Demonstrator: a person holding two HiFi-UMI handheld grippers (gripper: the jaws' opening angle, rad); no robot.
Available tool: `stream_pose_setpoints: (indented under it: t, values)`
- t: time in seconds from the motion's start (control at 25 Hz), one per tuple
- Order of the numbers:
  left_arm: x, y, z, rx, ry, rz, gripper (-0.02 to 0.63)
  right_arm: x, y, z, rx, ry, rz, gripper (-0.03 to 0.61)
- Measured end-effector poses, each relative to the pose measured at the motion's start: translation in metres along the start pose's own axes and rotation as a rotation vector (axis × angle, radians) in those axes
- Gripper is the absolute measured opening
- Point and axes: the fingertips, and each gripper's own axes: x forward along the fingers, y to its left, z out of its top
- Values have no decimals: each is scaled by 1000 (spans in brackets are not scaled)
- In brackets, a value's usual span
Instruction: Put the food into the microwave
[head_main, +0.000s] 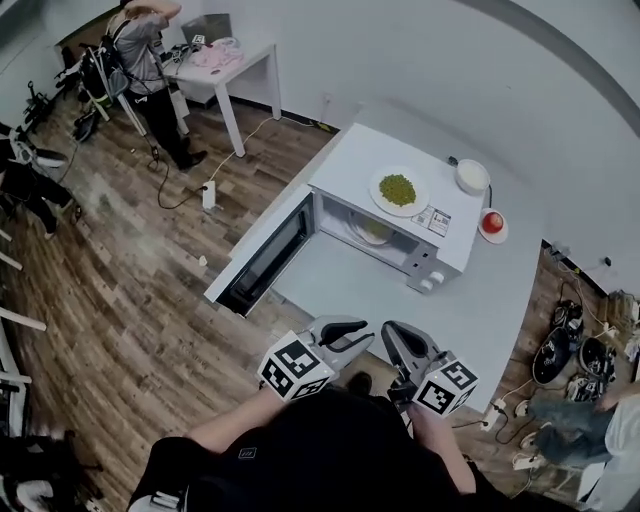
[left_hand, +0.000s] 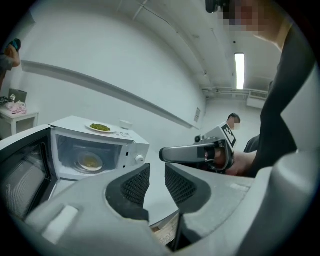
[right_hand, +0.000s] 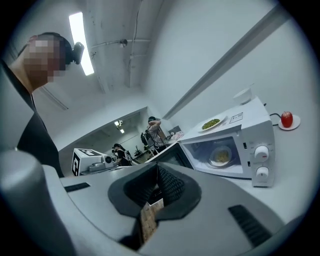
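Note:
A white microwave (head_main: 440, 250) stands on the white table (head_main: 500, 300) with its door (head_main: 262, 255) swung wide open to the left. Inside it lies a plate with yellowish food (head_main: 372, 231) (left_hand: 90, 161) (right_hand: 220, 156). A second plate, with green food (head_main: 398, 190) (left_hand: 100, 127) (right_hand: 211, 122), sits on the microwave's top. Both grippers hover close to my body at the table's near edge, well short of the microwave. The left gripper (head_main: 352, 334) (left_hand: 157, 172) is open and empty. The right gripper (head_main: 395, 336) (right_hand: 157, 172) is shut, with nothing in it.
A white bowl (head_main: 472, 176) and an apple on a red saucer (head_main: 493, 221) (right_hand: 286, 119) sit right of the microwave. A person stands by a small white table (head_main: 240, 55) at the back left. Shoes and cables (head_main: 560, 350) lie on the wooden floor at the right.

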Motion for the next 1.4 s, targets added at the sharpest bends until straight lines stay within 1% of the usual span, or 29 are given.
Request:
stream_pose_setpoints:
  t: [0.12, 0.24, 0.36, 0.48, 0.56, 0.64, 0.92, 1.2, 1.4]
  values:
    - [-5, 3, 13, 7, -37, -46, 97, 4, 15, 5, 17, -54, -5, 14]
    - [-1, 7, 26, 9, -67, -48, 94, -11, 19, 5, -11, -67, -43, 14]
    - [0, 1, 37, 13, -92, -50, 91, -31, 14, 11, -40, -97, -93, 14]
    - [2, -6, 42, 16, -103, -37, 87, -49, 9, 21, -72, -127, -112, 12]
    - [5, -14, 44, 6, -120, -37, 87, -60, 7, 27, -112, -130, -113, 12]
    - [12, -20, 45, 12, -122, -35, 84, -69, 4, 30, -138, -134, -115, 12]
    - [25, -33, 55, 55, -125, -3, 83, -87, -6, 34, -137, -136, -102, 12]
    - [22, -30, 51, 46, -118, 52, 81, -84, -7, 36, -151, -125, -57, 12]
    - [21, -32, 52, 50, -118, 59, 81, -83, -7, 35, -149, -118, -48, 12]
